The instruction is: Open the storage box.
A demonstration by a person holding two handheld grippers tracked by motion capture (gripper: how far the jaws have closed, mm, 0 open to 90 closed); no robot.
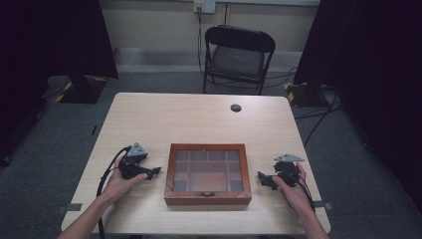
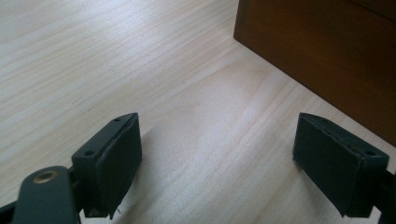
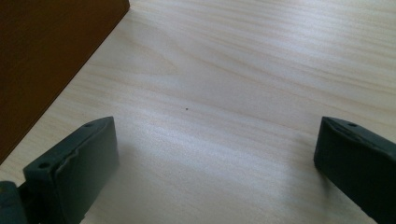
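Two hands rested on the pale wooden table (image 1: 199, 114), left gripper (image 1: 154, 172) at nine o'clock and right gripper (image 1: 263, 178) at three o'clock of the brown glass-lidded wooden box (image 1: 207, 174), both gaping wide, empty.

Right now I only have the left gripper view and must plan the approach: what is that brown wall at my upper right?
Observer: It is the side of a wooden box with a glass lid divided into panes, closed, at the table's middle front.
Operator: Where is the other gripper?
Observer: The right gripper sits on the box's opposite side, its fingers open over bare table.
Operator: Any latch?
Observer: A small metal clasp sits mid-front, facing the person.
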